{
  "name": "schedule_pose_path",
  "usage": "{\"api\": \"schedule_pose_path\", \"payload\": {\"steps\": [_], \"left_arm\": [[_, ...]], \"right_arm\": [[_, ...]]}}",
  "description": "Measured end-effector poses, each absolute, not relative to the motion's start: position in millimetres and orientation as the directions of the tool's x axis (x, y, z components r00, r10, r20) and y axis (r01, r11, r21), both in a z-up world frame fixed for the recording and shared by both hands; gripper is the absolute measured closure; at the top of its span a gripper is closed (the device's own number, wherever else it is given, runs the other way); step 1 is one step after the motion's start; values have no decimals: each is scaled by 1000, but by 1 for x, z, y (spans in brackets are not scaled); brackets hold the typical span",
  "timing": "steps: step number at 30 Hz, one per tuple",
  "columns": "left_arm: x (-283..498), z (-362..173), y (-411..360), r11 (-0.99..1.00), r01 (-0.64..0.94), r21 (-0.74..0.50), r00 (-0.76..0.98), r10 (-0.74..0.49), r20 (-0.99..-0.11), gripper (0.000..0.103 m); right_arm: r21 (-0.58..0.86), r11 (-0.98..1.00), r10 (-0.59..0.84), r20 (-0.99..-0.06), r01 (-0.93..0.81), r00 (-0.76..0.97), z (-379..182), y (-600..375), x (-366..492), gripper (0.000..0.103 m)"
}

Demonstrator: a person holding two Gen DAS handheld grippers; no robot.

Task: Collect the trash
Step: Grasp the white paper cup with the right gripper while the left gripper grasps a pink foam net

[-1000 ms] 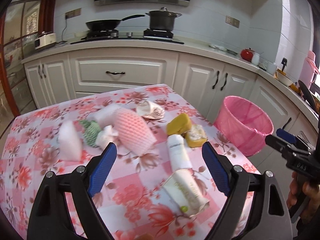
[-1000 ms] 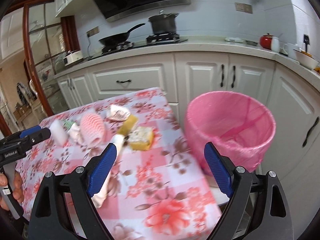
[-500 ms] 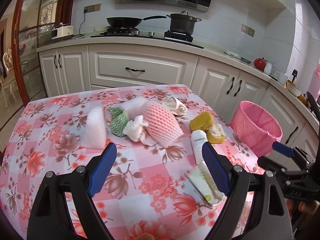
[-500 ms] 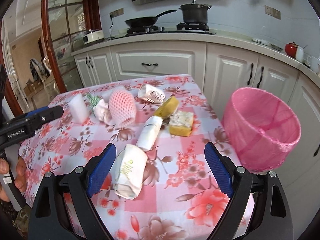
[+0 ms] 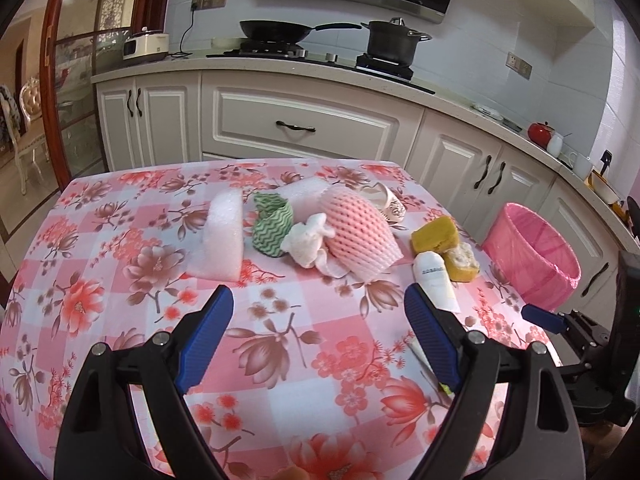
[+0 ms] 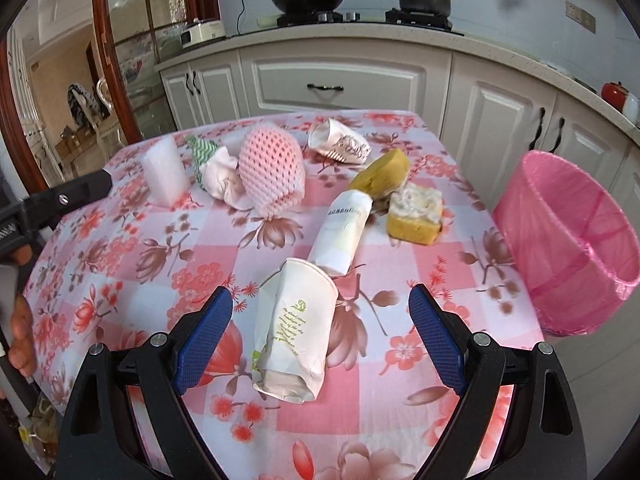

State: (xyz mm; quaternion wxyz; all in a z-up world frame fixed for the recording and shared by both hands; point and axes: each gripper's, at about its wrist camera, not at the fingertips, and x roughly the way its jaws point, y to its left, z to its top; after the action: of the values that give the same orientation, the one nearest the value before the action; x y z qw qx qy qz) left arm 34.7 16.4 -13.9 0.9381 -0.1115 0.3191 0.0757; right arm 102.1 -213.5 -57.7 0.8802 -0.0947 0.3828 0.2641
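Trash lies on a pink floral table [image 5: 120,292]: a white foam block [image 5: 222,236], a green zigzag cloth [image 5: 272,222], a crumpled tissue [image 5: 308,240], a pink foam net [image 5: 360,232], a white tube [image 6: 342,232], yellow sponges [image 6: 416,212] and a crushed paper cup [image 6: 294,332]. A pink lined bin [image 6: 572,240] stands right of the table. My left gripper [image 5: 318,340] is open above the near table. My right gripper [image 6: 320,344] is open, with the crushed cup lying between its fingers.
A second patterned paper cup [image 6: 340,146] lies at the table's far side. White kitchen cabinets [image 5: 300,128] and a stove with pan and pot [image 5: 384,44] stand behind. The right gripper shows at the left wrist view's right edge [image 5: 580,336].
Both grippers swung left and pulled back, so more of the table shows. The right gripper now faces the crushed cup instead of the bin. Both stay open.
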Motion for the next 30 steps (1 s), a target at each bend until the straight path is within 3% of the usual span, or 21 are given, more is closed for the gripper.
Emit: {"api": "schedule_pose_path", "payload": {"steps": [8,17,20,30], "left_arm": [[38,-24,23,960,-226,-167,771,71,-633,19],[45,-42,22,958,-231,-171,745,62,-664,19],[49,-47,21,958,-229,-171,739,57,-671,19],[77,-52,12,968,-194,-160,729,33,-684,19]], "right_arm": [[7,828,365,-764,-560,532,-84,-197,110,20],[39,819,365,-805,-572,467,-105,-192,116,39],[56,806,383,-808,-590,447,-107,-190,114,53],[87,800,419,-788,-594,450,-96,-202,112,59]]}}
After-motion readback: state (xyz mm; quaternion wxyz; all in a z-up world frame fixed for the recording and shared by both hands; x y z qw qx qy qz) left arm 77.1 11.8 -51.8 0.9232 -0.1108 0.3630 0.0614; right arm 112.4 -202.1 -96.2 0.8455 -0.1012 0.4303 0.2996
